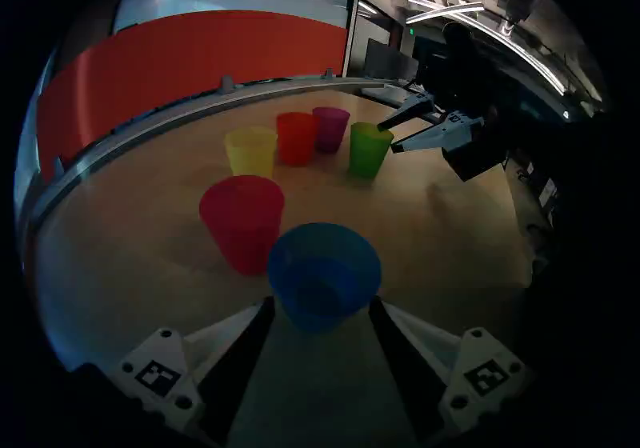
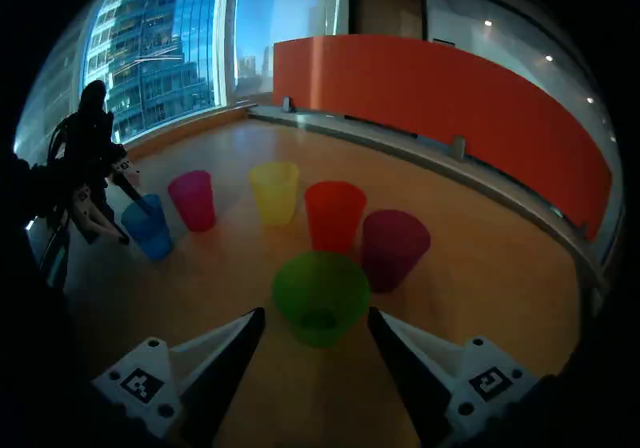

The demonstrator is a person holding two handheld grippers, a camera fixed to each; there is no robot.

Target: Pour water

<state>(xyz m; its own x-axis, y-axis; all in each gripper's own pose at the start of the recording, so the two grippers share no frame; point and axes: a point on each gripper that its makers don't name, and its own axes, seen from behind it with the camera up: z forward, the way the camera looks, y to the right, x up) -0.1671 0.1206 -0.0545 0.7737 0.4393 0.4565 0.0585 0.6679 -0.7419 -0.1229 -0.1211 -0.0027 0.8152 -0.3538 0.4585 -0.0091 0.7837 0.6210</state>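
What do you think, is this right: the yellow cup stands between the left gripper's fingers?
Not quite: the blue cup stands between the left gripper's fingers, as the left gripper view shows. The yellow cup stands farther off.

This is an office in a city block. At the upper left of the right gripper view, tall windows (image 2: 172,64) look out on glass towers (image 2: 132,48). An orange partition panel (image 2: 448,96) lines the far edge of a wide wooden table (image 2: 496,272). At the upper right of the left gripper view, strip lights (image 1: 480,24) cross the ceiling above a dark monitor (image 1: 390,60).
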